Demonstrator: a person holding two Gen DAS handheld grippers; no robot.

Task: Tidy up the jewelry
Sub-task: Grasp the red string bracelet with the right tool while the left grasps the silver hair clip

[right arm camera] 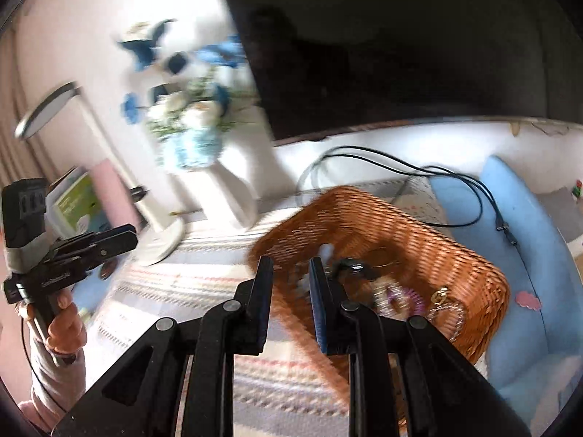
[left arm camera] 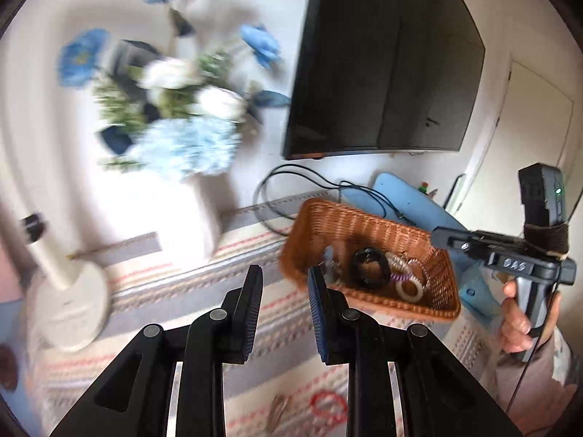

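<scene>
A brown wicker basket point(left arm camera: 364, 218) point(right arm camera: 364, 215) sits on the striped tablecloth point(left arm camera: 189, 291). Inside it lie a black bangle point(left arm camera: 370, 267), a purple spiral tie point(left arm camera: 402, 277) point(right arm camera: 400, 296), a white ring point(left arm camera: 410, 289) and a gold piece point(right arm camera: 441, 295). A red elastic point(left arm camera: 328, 406) lies on the cloth near me. My left gripper point(left arm camera: 285, 273) hovers just left of the basket, open, with nothing between its fingers. My right gripper point(right arm camera: 290, 262) is open over the basket's near left corner. The blurred wicker rim shows in its gap, and the pads do not press it.
A white vase of blue and white flowers point(left arm camera: 182, 138) point(right arm camera: 193, 134) stands behind left, beside a white desk lamp point(left arm camera: 73, 306). A dark screen point(left arm camera: 386, 73) hangs behind the basket, with black cables point(right arm camera: 455, 178) trailing over a blue cushion point(right arm camera: 517, 240) on the right.
</scene>
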